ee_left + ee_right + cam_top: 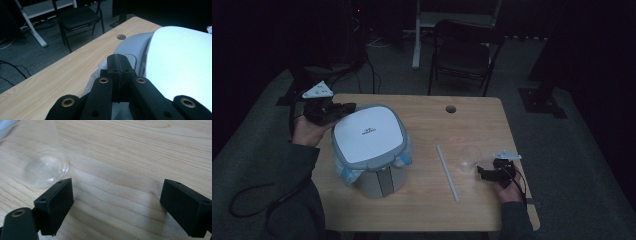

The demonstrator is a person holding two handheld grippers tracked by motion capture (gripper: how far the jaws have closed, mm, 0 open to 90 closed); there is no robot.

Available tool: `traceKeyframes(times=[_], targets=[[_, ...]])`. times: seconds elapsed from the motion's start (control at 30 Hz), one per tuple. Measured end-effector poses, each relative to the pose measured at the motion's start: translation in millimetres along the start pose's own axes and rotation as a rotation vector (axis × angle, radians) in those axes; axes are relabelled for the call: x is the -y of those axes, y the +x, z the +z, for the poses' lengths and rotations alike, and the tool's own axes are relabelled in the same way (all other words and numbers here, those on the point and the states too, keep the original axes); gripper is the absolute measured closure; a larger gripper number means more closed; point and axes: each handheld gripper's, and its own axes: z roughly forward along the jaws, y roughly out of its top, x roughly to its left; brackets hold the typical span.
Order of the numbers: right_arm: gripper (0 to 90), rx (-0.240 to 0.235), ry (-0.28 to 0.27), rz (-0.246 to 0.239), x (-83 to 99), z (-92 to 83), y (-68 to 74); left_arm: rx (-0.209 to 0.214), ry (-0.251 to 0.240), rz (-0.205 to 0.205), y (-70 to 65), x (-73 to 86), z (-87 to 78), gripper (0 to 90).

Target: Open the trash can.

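- The left gripper (121,65) has its two black jaws pressed together with nothing between them
- Its tips sit over the grey rim of a bin, just beside the white lid (180,65)
- Beyond runs the wooden table (62,77) with a round hole (121,37)
- A black folding chair (77,16) stands on the floor past the table

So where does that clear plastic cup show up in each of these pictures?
High view: the clear cup stands right of centre, just left of the right gripper.
Left gripper view: not in it.
Right gripper view: cup upper left, above one jaw.
Shared landmark: the wooden table.
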Motion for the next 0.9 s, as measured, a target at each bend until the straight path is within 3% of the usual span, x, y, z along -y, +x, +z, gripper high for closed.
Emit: traceKeyframes(times=[0.23, 0.47, 0.9], targets=[[10.7, 0.0, 0.0, 0.0, 0.0, 0.0, 0.0, -0.03, 0.009, -0.014, 5.0, 5.3, -6.5, 90.0], [10.7, 0.0, 0.001, -0.001, 0.0, -0.1, -0.1, -0.027, -0.03, -0.054, 11.9, 13.8, -14.5, 89.9], [10.7, 0.0, 0.001, 0.0, -0.1, -0.1, -0.1, -0.107, -0.052, -0.114, 23.2, 35.2, -36.9, 80.6]])
